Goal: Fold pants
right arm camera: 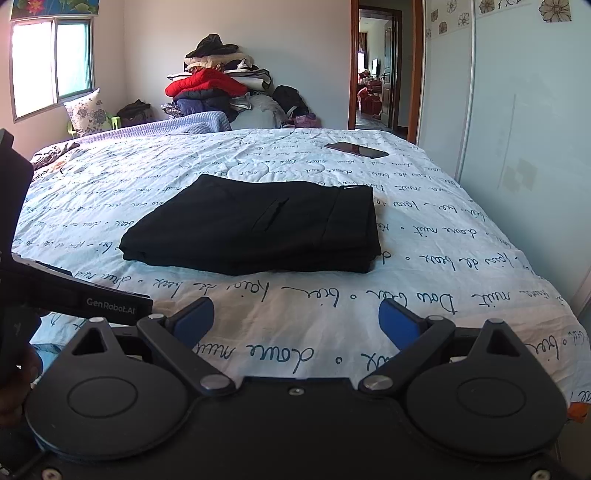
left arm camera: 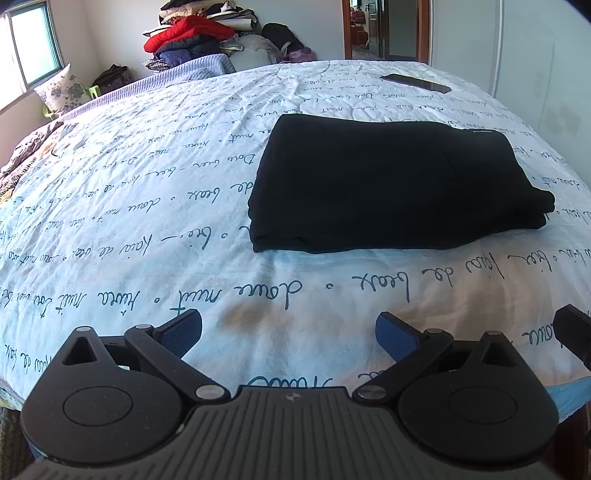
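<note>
Lying beyond both jaws: folded pants

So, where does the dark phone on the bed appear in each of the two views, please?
Left wrist view: the phone lies at the upper right, on the bedspread beyond the folded black pants.
Right wrist view: the phone lies right of centre, upper part, again beyond the pants.
Shared landmark: the open doorway behind the phone.

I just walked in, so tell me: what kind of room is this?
Most likely a bedroom: a bed with folded black pants on it, and a heap of clothes by the wall.
</note>
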The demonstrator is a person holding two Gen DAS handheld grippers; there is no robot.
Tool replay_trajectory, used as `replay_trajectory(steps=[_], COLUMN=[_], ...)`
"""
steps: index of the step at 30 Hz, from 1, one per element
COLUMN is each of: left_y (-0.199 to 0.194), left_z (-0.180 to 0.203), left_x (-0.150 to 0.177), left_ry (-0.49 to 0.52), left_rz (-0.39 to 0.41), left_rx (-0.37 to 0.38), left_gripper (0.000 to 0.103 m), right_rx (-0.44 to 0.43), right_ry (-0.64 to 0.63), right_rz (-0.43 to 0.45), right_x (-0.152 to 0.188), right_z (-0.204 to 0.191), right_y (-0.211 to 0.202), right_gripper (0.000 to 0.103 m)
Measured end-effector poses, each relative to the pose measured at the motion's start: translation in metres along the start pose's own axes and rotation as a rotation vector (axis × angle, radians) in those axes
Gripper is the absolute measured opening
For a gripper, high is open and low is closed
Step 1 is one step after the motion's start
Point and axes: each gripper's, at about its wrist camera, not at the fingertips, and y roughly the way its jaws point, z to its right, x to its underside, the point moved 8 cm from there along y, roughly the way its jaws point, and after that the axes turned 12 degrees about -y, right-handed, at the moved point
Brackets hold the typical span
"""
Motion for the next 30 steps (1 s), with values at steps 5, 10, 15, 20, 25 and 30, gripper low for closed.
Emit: replay_trajectory(steps=[5, 10, 15, 20, 25, 30], left_y=[0.0001, 0.0004, 0.0008, 0.0016, 0.0014, 0.0015], left_z=[-0.0004, -0.0012, -0.0016, -0.0047, -0.0052, -0.0055], left_x=[0.0002, 0.0005, 0.0004, 0.001, 0.0013, 0.0012], left_ry=[-0.001, -0.002, -0.003, -0.009, -0.008, -0.01], left_rz=[0.0, -0.001, -0.001, -0.001, -0.001, -0.001], left_rx=[0.0, 0.0, 0.0, -0.001, -0.002, -0.004], left_gripper=[0.102, 0.102, 0.102, 0.102, 0.102, 0.102], right_rx=[-0.001, 0.006, 0.033, 0.036, 0.035, 0.033], right_ry=[-0.015, -0.028, -0.053, -0.066, -0.068, -0.067], right_rz=[-0.003, -0.008, 0.001, 0.002, -0.002, -0.002], right_x=[0.0008, 0.0022, 0.0019, 0.0017, 0.0025, 0.0025], right_z=[-0.0015, -0.0027, -0.0028, -0.004, -0.0047, -0.0058], right_y=[0.0017, 0.0033, 0.0022, 0.0008, 0.0012, 0.0005], right_gripper=[0.097, 0.097, 0.097, 0.097, 0.097, 0.097])
